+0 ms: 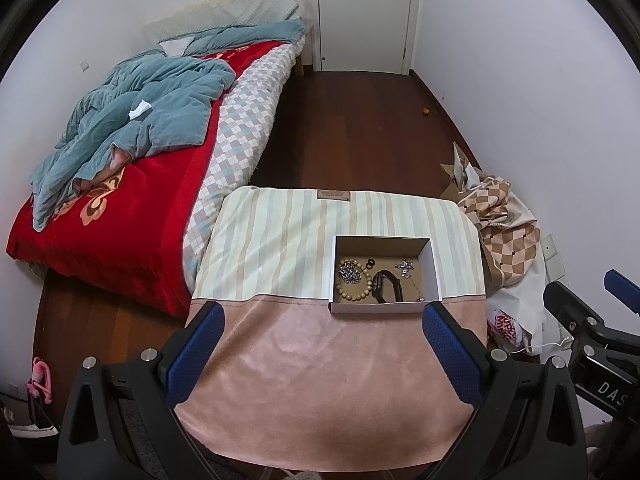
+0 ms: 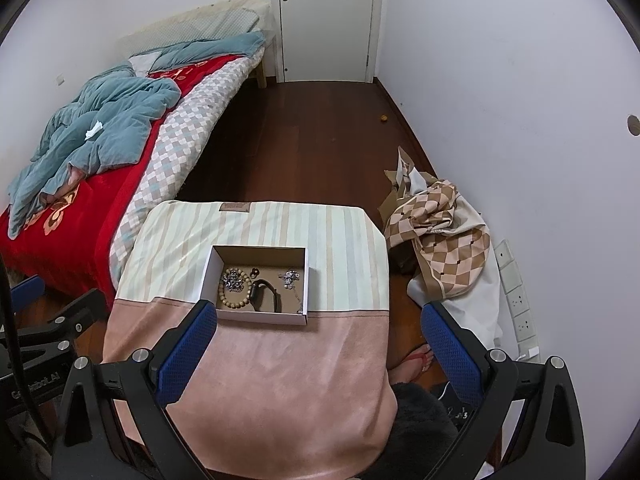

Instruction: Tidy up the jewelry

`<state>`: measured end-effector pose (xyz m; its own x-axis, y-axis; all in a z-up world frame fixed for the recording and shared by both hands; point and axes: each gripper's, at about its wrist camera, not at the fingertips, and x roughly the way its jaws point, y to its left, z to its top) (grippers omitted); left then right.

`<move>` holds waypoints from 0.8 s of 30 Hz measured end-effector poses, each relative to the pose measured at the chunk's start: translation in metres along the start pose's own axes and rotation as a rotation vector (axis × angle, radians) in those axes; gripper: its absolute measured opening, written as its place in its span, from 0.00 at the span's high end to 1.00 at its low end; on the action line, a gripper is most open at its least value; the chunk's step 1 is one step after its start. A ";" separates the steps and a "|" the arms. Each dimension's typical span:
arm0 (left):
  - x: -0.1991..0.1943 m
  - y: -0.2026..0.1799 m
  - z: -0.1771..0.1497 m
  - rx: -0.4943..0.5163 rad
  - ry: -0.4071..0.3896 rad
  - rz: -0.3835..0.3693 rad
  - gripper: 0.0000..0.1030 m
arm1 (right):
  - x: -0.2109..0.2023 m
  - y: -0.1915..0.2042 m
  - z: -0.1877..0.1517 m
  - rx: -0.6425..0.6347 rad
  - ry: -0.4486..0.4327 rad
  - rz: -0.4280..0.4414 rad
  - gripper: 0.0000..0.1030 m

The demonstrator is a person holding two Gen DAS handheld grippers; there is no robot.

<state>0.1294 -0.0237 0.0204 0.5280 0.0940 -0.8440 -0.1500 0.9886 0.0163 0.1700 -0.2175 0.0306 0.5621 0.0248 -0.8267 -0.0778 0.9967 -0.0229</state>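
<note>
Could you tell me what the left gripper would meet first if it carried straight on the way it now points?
Probably the pink cloth on the table: the open left gripper looks down over it, short of the white box. Depth is hard to judge.

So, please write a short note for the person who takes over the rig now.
Left gripper: open, empty, above the pink cloth.
Right gripper: open, empty.
The box sits on the cloth-covered table and holds the bead bracelet, black band, two silver pieces and a small dark ring.
Done: no jewelry seen outside the box.
Left: possibly only tidying inside.
</note>
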 end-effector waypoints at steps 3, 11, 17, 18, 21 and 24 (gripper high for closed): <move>-0.003 -0.001 0.000 0.001 -0.010 0.000 0.02 | -0.001 0.000 -0.001 0.006 -0.003 -0.001 0.00; -0.007 -0.001 0.001 0.006 -0.021 0.003 0.02 | -0.001 -0.004 -0.004 0.020 -0.003 0.005 0.00; -0.007 -0.002 0.000 0.006 -0.025 0.005 0.02 | -0.002 -0.005 -0.005 0.021 -0.005 0.000 0.00; -0.007 -0.002 0.000 0.006 -0.024 0.006 0.02 | -0.002 -0.006 -0.005 0.022 -0.005 0.002 0.00; -0.007 -0.003 0.000 0.007 -0.025 0.006 0.02 | -0.002 -0.006 -0.005 0.023 -0.005 0.000 0.00; -0.008 -0.003 0.000 0.007 -0.027 0.008 0.02 | -0.002 -0.006 -0.005 0.023 -0.005 0.001 0.00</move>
<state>0.1255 -0.0271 0.0265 0.5495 0.1047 -0.8289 -0.1482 0.9886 0.0265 0.1655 -0.2241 0.0295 0.5662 0.0261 -0.8239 -0.0595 0.9982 -0.0093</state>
